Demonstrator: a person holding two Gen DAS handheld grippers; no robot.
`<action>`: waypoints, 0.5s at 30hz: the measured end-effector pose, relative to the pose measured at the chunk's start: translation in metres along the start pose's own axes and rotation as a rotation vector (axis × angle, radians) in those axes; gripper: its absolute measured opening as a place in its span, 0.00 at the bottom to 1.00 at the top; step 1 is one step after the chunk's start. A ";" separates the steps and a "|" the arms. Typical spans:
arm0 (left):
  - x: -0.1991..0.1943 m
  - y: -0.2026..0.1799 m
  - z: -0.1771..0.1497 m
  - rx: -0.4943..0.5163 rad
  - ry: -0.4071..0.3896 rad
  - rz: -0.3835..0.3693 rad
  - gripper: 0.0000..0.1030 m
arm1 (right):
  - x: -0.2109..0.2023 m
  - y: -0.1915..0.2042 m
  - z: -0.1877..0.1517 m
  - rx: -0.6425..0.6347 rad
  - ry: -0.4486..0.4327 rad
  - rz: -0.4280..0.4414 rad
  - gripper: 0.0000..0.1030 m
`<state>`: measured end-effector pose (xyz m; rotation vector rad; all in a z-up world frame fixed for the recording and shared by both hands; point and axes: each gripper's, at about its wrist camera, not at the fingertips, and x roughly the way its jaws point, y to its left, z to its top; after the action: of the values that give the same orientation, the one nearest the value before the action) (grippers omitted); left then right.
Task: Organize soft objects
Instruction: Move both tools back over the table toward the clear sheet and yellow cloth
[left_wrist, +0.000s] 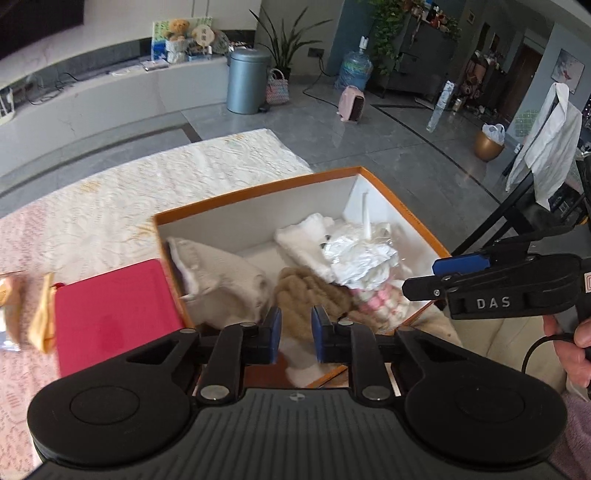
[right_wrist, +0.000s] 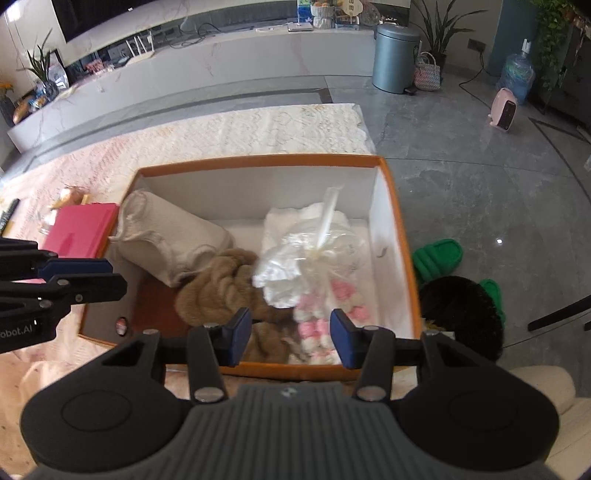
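Your landmark is the orange-rimmed box (right_wrist: 391, 206), open-topped on the pale patterned cloth (right_wrist: 258, 129), and every soft thing sits inside it. The rolled cream towel (right_wrist: 166, 240) leans against the box's left wall, the brown braided plush (right_wrist: 221, 288) lies at the box's middle near its front rim, the clear bag of white stuffing (right_wrist: 295, 266) rests on top toward the right, the pink-and-white knit piece (right_wrist: 317, 325) lies by the front rim under that bag, and a white folded cloth (right_wrist: 295, 218) sits behind the bag toward the far wall. Your left gripper (left_wrist: 295, 328) hangs above the box's near rim with its blue pads released, a narrow gap between them and nothing gripped. Your right gripper (right_wrist: 291, 332) hovers over the box's front rim, jaws spread wider and empty, the knit piece showing between them below. A red flat case (right_wrist: 83, 229) lies just outside the box's left wall. Bare white floor shows in the box's far left corner, and beyond the box's right wall the table ends at open grey floor (right_wrist: 480, 177).
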<state>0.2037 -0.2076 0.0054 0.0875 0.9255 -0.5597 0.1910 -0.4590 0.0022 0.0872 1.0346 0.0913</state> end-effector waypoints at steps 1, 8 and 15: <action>-0.007 0.005 -0.005 -0.001 -0.013 0.009 0.20 | -0.003 0.005 -0.003 0.014 -0.015 0.018 0.46; -0.062 0.039 -0.053 -0.071 -0.113 0.083 0.17 | -0.029 0.060 -0.038 0.110 -0.195 0.125 0.46; -0.106 0.096 -0.115 -0.251 -0.159 0.168 0.16 | -0.030 0.131 -0.084 0.142 -0.328 0.192 0.46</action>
<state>0.1166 -0.0462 0.0023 -0.1034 0.8180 -0.2871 0.0989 -0.3301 0.0007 0.3208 0.7015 0.1717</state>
